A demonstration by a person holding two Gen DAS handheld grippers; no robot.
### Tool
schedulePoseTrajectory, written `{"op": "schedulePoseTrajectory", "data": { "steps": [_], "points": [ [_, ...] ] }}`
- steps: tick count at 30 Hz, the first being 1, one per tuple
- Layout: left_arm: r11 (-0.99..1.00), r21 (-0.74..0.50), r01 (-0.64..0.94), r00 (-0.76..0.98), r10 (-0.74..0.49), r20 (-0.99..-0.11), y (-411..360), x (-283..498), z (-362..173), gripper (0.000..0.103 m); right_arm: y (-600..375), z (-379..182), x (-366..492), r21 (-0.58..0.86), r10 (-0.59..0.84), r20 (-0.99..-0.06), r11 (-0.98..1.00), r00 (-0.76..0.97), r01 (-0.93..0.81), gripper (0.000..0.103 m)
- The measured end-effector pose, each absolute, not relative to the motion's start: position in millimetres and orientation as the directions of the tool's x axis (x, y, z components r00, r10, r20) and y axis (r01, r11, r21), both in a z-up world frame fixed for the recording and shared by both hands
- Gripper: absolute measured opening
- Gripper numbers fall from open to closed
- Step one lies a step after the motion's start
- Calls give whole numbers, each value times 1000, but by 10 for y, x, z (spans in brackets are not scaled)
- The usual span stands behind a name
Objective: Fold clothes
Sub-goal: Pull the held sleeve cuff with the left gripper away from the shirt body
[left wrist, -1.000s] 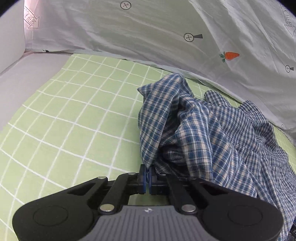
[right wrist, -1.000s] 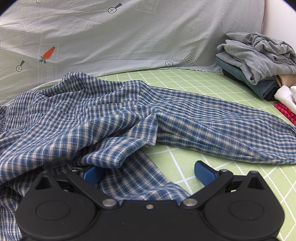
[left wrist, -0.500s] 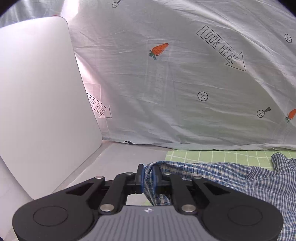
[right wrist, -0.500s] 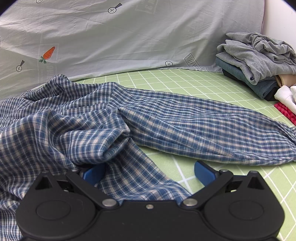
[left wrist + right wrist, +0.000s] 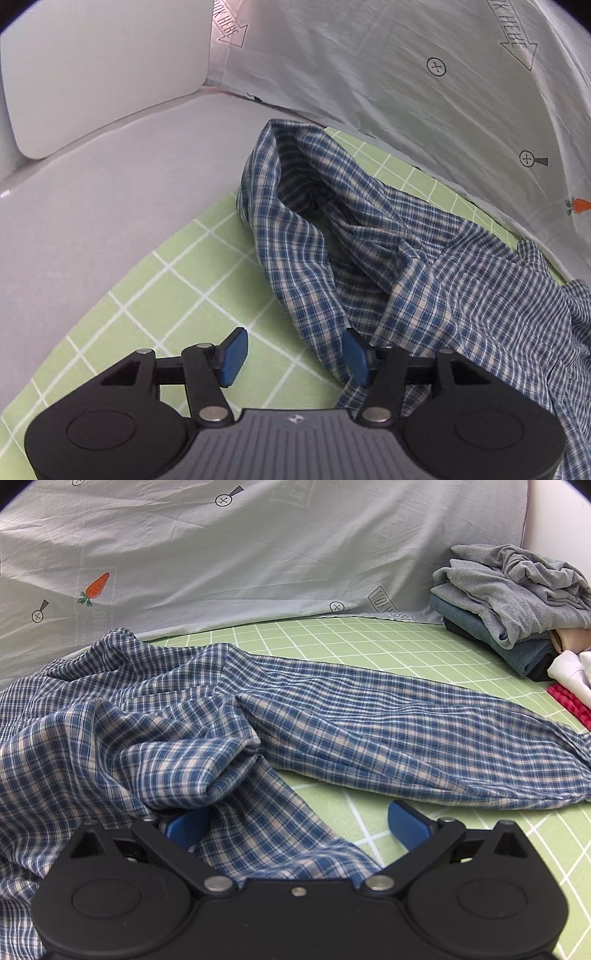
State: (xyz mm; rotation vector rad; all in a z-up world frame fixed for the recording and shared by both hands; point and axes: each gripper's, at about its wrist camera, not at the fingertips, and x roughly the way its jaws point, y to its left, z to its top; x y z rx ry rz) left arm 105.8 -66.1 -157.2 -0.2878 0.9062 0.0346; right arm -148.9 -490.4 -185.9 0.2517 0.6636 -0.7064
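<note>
Left gripper, jaws just parted, drops the plaid shirt (sleeve at twelve o'clock); right gripper gapes over cloth; best smooth wrinkles first.

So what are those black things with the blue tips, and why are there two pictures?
Those are two grabbers that a person holds, one in each hand. Each carries a camera looking along its fingers, so you get one picture per hand. The left gripper has just been opening; its blue pads stand apart with nothing pinched, and the cloth lies against the right pad. The right gripper is open too, with cloth lying loose between its pads. On the green checked sheet lies a blue plaid shirt, spread out but rumpled. Far right sits a pile of folded clothes. Behind hangs a carrot-print cloth.
</note>
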Motion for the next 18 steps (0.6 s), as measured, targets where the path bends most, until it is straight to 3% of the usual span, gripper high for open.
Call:
{"op": "schedulePoseTrajectory", "data": {
  "steps": [4,6,8,11,18],
  "points": [
    [940,-289,-182,626,-116,-771,-646,1119,-1604,55,-4905,-1860,-1491,-4,-517,-640,742,569,670,103],
    [944,-278,-180,622,-110,-776,-652,1166,-1609,28,-4907,-1861,-1493,-4,-517,-640,743,569,670,103],
    [947,-266,-178,617,-103,-780,-658,1213,-1613,9,-4908,-1862,-1494,-4,-516,-640,743,569,669,103],
    [951,-227,-209,631,-46,-775,-553,1208,-1520,2,-4908,-1864,-1496,-4,-516,-640,743,570,669,103],
    [961,9,-277,713,212,-668,-138,1081,-927,2,-4916,-1865,-1502,-4,-515,-639,745,571,668,103]
  ]
}}
